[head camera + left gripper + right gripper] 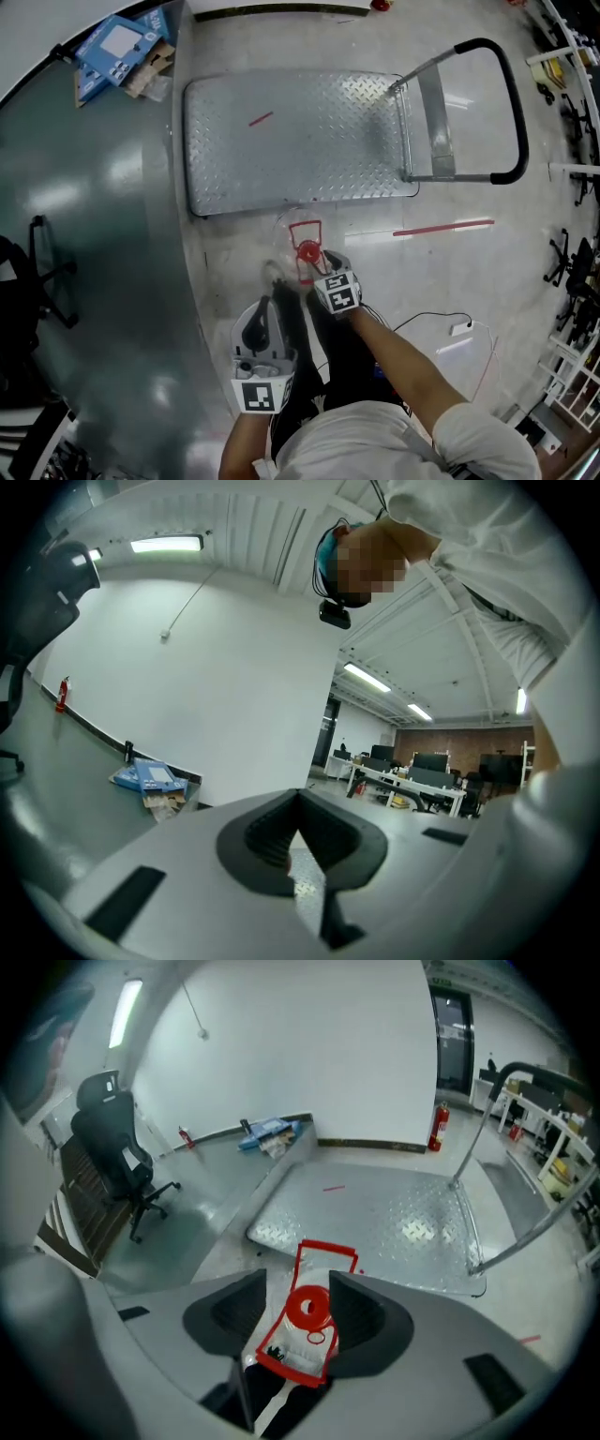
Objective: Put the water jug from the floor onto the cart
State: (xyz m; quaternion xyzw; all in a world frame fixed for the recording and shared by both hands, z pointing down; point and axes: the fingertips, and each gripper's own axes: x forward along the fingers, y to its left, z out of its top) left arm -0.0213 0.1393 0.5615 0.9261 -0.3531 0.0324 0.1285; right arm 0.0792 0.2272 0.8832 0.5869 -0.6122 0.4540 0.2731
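The left gripper (270, 319) is held low at the left, its jaws brought together at the tips with nothing between them. Just right of it, the water jug (306, 251), marked by a red cap and red handle, is seen on the floor (450, 272) close before the near edge of the cart (300, 141). The right gripper (298, 1316) is pointed down at the jug, jaws set apart either side of the cap, with no grip taken.
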